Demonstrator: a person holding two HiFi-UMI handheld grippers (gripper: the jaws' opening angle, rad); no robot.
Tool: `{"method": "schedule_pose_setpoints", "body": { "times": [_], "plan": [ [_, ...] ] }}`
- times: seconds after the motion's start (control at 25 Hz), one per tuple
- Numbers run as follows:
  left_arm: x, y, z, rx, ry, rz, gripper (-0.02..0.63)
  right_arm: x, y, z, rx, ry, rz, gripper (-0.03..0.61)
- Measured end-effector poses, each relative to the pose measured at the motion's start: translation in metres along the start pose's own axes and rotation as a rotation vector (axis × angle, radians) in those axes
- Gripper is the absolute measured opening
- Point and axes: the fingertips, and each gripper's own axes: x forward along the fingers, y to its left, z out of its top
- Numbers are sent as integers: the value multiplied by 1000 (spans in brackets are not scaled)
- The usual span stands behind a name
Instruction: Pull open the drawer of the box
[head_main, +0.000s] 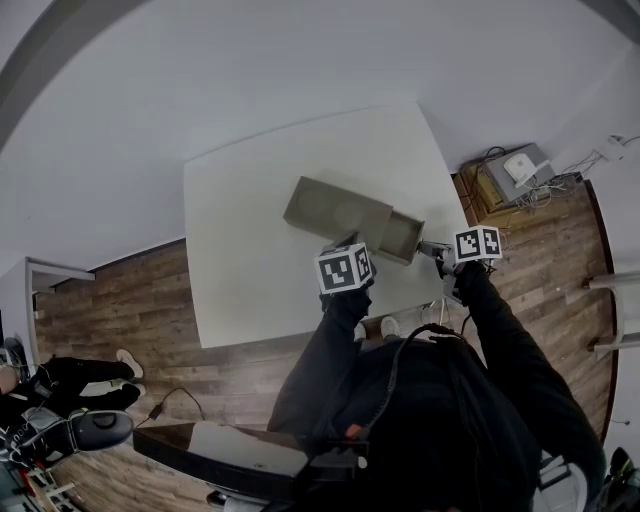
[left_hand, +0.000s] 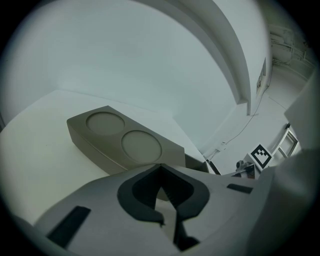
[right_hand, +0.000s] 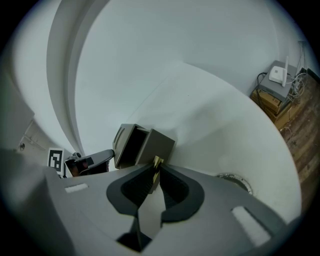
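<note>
Between the right gripper's (right_hand: 156, 169) jaws sits the drawer's brass tab (right_hand: 157, 162), pinched tight. Left gripper (left_hand: 160, 169) has its jaws pressed together, with the tips at the near edge of the box (left_hand: 100, 145). Drawer (head_main: 400, 236) stands partly pulled out of the box, on the table (head_main: 250, 270).

I count one white table (head_main: 250, 250) and, mid-frame on it, one grey box (head_main: 335, 208) with one drawer (head_main: 403, 238), one brass pull (right_hand: 156, 161) and two round recesses (left_hand: 104, 122). Two grippers, the left gripper (left_hand: 161, 169) and the right gripper (right_hand: 155, 167), each carry one marker cube (head_main: 345, 268). At the upper right sits one white router (head_main: 520, 165).
</note>
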Motion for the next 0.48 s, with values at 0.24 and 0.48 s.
{"method": "schedule_pose_setpoints", "body": {
  "times": [0.24, 0.48],
  "plan": [
    [0, -1, -1, -6, 3, -3, -6, -5, -3, -2, 3, 0, -6, 40],
    [-1, 0, -1, -18, -2, -4, -6, -5, -3, -2, 5, -4, -2, 40]
  ]
}}
